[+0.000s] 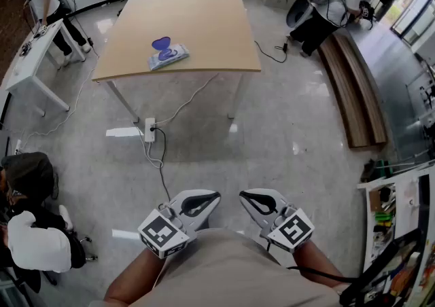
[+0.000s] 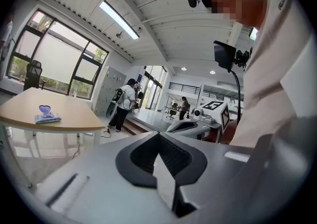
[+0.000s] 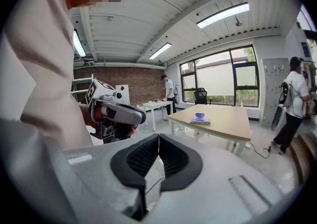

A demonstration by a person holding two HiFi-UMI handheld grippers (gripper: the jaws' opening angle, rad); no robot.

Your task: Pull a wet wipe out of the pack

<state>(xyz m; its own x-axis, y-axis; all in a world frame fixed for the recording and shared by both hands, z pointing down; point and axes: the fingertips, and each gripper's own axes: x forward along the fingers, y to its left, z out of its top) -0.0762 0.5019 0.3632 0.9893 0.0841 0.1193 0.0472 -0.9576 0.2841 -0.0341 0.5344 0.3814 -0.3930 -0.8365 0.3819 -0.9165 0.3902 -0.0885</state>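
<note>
The wet wipe pack [image 1: 168, 55] lies on the wooden table [image 1: 204, 27] far ahead, near its front left edge, with its blue lid standing open. Both grippers are held low against the person's body, far from the table. My left gripper [image 1: 215, 196] is shut with nothing in it. My right gripper [image 1: 243, 195] is also shut and holds nothing. In the left gripper view the pack [image 2: 47, 117] is small on the table [image 2: 74, 119], beyond the closed left gripper [image 2: 159, 137]. The right gripper view shows the pack [image 3: 200, 120] beyond the closed right gripper [image 3: 158, 138].
A power strip [image 1: 149, 129] with trailing cables lies on the floor in front of the table. A white desk [image 1: 27, 61] stands at the left, a wooden bench [image 1: 353, 88] at the right. A person [image 1: 30, 224] sits at the lower left; others stand at the back.
</note>
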